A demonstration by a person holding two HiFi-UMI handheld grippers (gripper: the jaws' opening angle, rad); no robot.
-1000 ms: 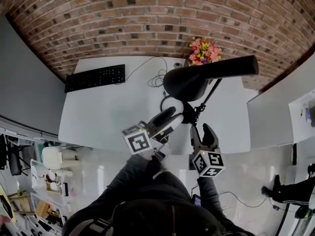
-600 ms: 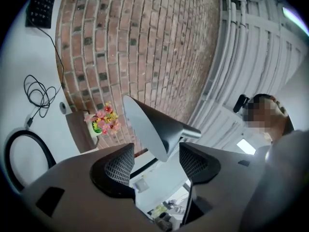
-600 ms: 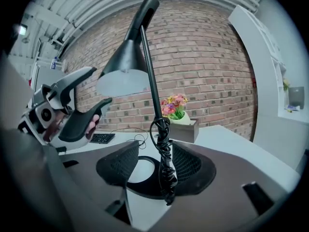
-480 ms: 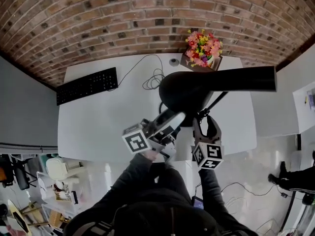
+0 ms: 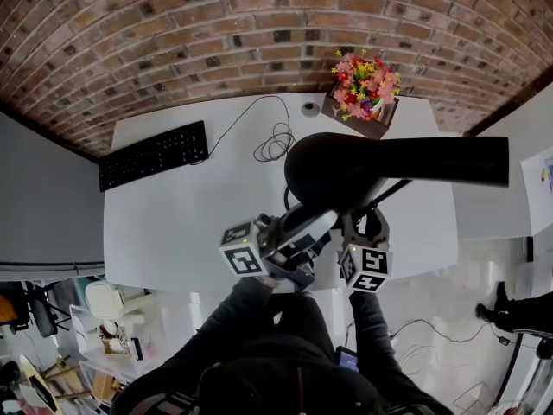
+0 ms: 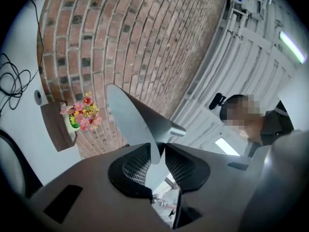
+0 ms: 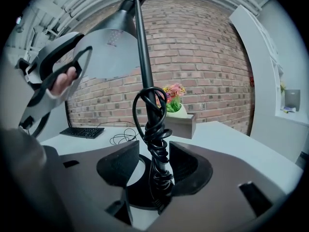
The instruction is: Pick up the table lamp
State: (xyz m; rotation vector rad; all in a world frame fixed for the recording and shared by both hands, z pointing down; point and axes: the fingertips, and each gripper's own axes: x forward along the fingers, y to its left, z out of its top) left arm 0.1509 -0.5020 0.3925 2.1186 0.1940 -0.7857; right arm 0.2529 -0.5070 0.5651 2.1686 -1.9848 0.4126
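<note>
The lamp (image 5: 339, 173) stands on the table (image 5: 190, 214) near its front edge, right before you. Your left gripper (image 6: 155, 164) is closing on the thin rim of the shade (image 6: 130, 112), and the pads look to be pinching it already. Treat that as a steadying hold only, since so thin a rim will likely flex or slip if it takes weight. Your right gripper (image 7: 148, 161) has its jaws wide apart either side of the stem (image 7: 144, 76), low down where the cord (image 7: 155, 129) is wound round it, pressing on neither. Close there squarely, so the pads bite stem and cord together and not a loose loop alone. The base (image 7: 140, 199) looks the heavy part, so let the right hand carry it. Lift straight up, both hands rising together, so the head doesn't swing. Mind the flowers (image 5: 367, 85) behind
</note>
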